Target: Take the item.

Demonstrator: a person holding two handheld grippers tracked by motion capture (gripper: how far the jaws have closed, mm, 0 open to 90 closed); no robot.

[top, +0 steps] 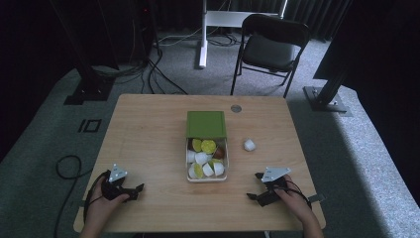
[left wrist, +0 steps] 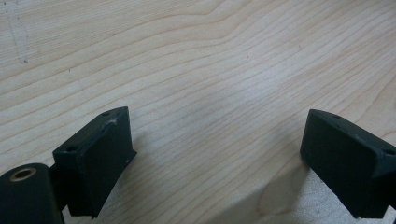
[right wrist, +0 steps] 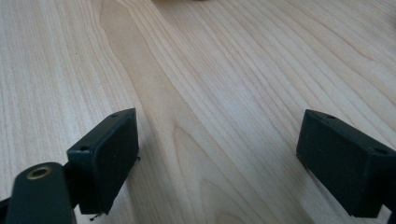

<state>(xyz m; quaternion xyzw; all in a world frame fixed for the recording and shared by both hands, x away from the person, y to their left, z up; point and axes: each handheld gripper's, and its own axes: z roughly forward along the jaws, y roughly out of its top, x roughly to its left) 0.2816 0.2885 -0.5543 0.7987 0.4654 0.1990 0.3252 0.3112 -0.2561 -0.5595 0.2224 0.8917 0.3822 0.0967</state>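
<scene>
A clear box (top: 206, 176) of several white and yellow-green capsules sits at the middle of the wooden table (top: 148, 129). Its green lid (top: 206, 123) lies just behind it. One white capsule (top: 249, 145) rests alone on the table to the right of the box. My left gripper (top: 134, 191) rests near the front left edge, open, with bare wood between its jaws. My right gripper (top: 255, 187) rests near the front right edge, open and holding nothing. In the left gripper view the gripper (left wrist: 215, 154) stands wide over the wood. The right gripper (right wrist: 217, 154) does the same in its own view.
A small round grommet (top: 236, 108) is set in the table's far side. Behind the table stand a black folding chair (top: 271, 47), a white stand leg (top: 202, 34), two black frame feet (top: 89, 89) and cables on the grey carpet.
</scene>
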